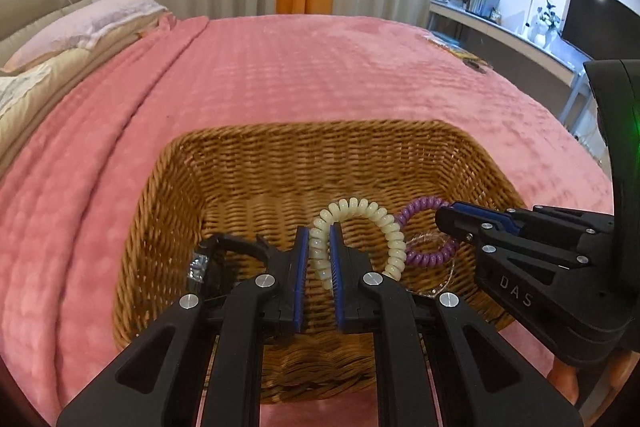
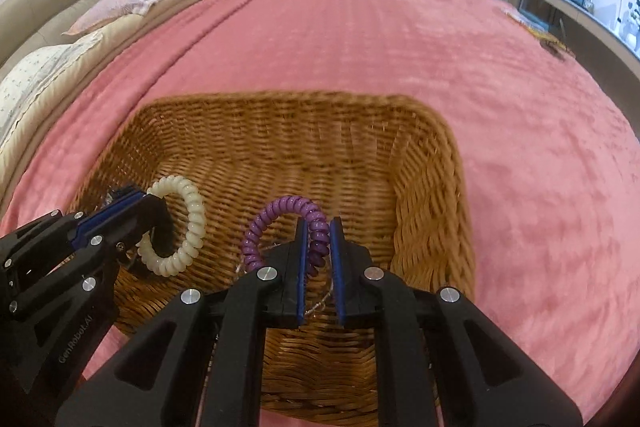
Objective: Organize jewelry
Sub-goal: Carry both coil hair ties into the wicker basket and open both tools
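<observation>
A wicker basket point(image 1: 304, 143) point(image 2: 432, 163) sits on the pink bed. My left gripper point(image 1: 319, 239) is shut on a cream spiral bracelet point(image 1: 360, 209) and holds it inside the basket; it also shows in the right wrist view point(image 2: 188, 223). My right gripper point(image 2: 319, 231) is shut on a purple spiral bracelet point(image 2: 272, 211), also inside the basket, to the right of the cream one point(image 1: 428, 255). A thin clear strand point(image 1: 452, 267) hangs by the purple bracelet. A black hair clip with a silver piece point(image 1: 200, 263) lies at the basket's left.
The pink blanket point(image 1: 300, 67) covers the bed all around the basket. Pillows point(image 1: 80, 23) lie at the far left. Small dark and yellow items point(image 1: 468, 55) lie at the bed's far right edge. A desk with a monitor point(image 1: 596, 23) stands right.
</observation>
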The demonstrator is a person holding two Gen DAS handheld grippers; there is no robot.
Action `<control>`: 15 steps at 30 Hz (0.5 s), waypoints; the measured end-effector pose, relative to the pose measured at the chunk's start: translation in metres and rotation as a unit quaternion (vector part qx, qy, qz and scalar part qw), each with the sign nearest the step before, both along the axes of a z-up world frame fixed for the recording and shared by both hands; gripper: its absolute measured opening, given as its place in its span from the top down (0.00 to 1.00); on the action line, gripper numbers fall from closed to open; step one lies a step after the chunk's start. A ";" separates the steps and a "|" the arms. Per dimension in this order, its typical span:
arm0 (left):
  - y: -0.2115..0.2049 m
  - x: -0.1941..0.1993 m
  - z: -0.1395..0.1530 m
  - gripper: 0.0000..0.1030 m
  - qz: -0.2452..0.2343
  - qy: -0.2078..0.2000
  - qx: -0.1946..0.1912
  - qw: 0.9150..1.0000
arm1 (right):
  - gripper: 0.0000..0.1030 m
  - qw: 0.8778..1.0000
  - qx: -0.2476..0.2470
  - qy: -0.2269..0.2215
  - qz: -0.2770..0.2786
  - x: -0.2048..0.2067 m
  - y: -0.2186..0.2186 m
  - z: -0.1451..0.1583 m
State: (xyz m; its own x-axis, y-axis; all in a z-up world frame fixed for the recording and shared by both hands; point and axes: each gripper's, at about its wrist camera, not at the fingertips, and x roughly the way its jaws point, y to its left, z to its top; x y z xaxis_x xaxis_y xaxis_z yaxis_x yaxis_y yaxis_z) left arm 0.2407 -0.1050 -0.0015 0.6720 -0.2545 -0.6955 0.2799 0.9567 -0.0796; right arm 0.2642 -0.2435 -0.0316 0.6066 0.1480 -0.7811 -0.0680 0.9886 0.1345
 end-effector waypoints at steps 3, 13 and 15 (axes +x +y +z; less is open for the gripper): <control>0.004 -0.003 0.001 0.77 -0.006 0.009 -0.020 1.000 | 0.90 1.000 0.000 0.003 -0.004 -0.004 -0.003 0.000; 0.029 -0.079 0.067 0.43 -0.030 -0.069 -0.070 0.995 | 0.53 0.998 0.031 -0.063 -0.004 -0.072 -0.015 0.061; 0.032 -0.099 0.085 0.43 -0.030 -0.087 -0.074 0.993 | 0.53 0.996 0.032 -0.084 -0.002 -0.096 -0.017 0.080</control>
